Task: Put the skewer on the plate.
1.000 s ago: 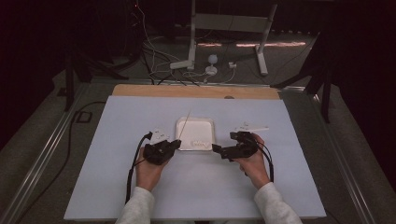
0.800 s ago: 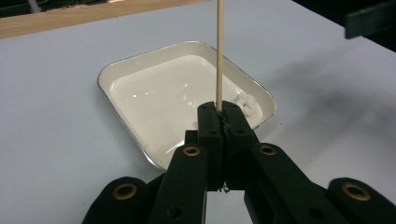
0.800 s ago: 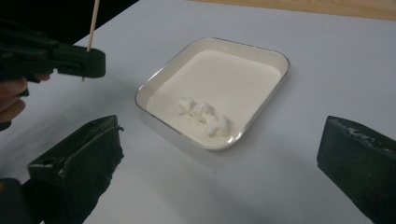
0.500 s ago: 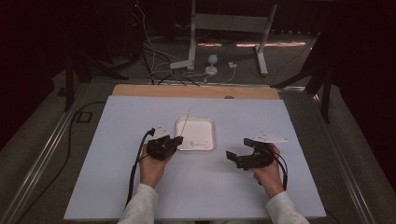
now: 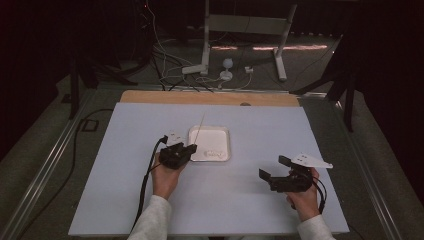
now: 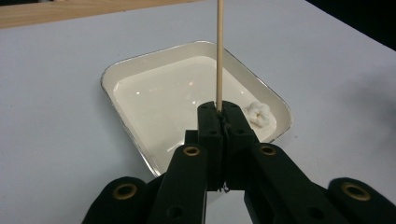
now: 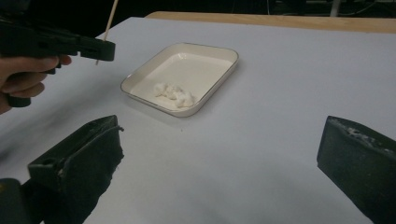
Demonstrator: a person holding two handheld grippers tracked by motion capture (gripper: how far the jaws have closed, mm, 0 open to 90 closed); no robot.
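Two grippers on a pale blue-grey table [image 5: 125, 200], person's forearms entering from bottom of the high view. Right gripper [image 5: 274, 168] sits lower right of frame, held by the right hand [image 5: 303, 197], jaws spread wide with nothing between them; grey three-cornered plate on top sticks out to the right. Right gripper view: both black jaws at bottom corners, far apart, bare table between them. Left gripper [image 5: 192, 148] is left of frame centre in the high view, held by the left hand [image 5: 166, 176], black cable trailing down along the white sleeve [image 5: 150, 222]. Its jaws are clamped tight on a thin wooden skewer [image 6: 219, 51]; left gripper view shows the stick rising straight up from between the closed tips and out the top of the frame. High view: skewer runs up and slightly right from the gripper, over the tray's left side. White rectangular tray [image 5: 220, 131] lies at frame centre, just beyond the left gripper's tips, well apart from the right gripper. Small clump of white pieces, marshmallow-like [image 7: 175, 95], lies in the tray at its near edge; in the left gripper view it's at the tray's right corner, just right of the jaw tips. Wooden strip [image 5: 150, 97] runs along the table's far edge. Beyond that, upper frame: dark floor, cables, white stand legs [image 5: 210, 45]
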